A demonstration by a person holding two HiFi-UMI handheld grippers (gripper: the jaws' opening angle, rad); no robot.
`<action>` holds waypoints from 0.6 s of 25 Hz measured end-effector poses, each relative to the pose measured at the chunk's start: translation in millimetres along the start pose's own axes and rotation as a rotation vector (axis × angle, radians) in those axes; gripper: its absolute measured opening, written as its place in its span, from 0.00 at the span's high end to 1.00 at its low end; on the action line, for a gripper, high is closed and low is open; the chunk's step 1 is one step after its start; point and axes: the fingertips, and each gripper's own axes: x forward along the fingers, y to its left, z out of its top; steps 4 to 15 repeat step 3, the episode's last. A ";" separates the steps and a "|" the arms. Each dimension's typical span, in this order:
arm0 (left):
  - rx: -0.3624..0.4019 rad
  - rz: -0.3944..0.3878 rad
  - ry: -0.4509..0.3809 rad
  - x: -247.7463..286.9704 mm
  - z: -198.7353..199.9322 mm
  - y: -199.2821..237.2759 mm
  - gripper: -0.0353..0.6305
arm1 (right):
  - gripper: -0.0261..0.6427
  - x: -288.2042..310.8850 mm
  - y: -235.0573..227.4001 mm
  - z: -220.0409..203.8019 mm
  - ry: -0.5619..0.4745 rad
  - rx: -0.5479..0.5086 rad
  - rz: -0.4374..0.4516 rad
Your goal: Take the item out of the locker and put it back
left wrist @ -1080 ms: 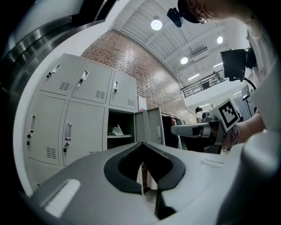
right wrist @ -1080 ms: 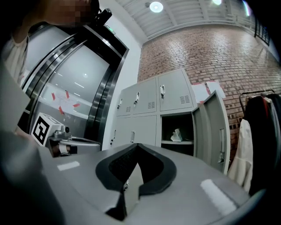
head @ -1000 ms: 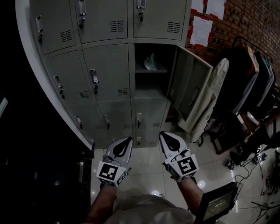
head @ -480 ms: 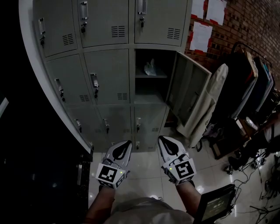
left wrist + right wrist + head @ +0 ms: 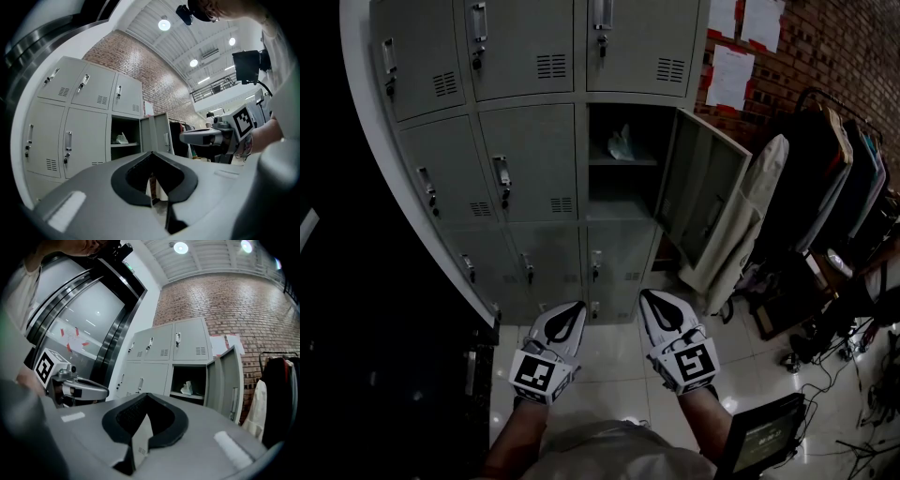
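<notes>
Bag (image 5: 621, 142) stands upright on the locker shelf (image 5: 643, 162)

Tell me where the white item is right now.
Head view, upper centre: the white item lies on the shelf inside the open locker, just left of its swung-out door.

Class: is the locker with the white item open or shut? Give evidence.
Open: its door swings out rightward, exposing the white item on the inner shelf.
</notes>
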 end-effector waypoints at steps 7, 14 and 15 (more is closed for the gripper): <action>0.024 -0.001 0.011 -1.8 -1.8 -3.9 0.94 | 0.96 -1.9 2.1 -0.5 0.000 0.016 0.004; 0.024 -0.001 0.011 -1.8 -1.8 -3.9 0.94 | 0.96 -1.9 2.1 -0.5 0.000 0.016 0.004; 0.024 -0.001 0.011 -1.8 -1.8 -3.9 0.94 | 0.96 -1.9 2.1 -0.5 0.000 0.016 0.004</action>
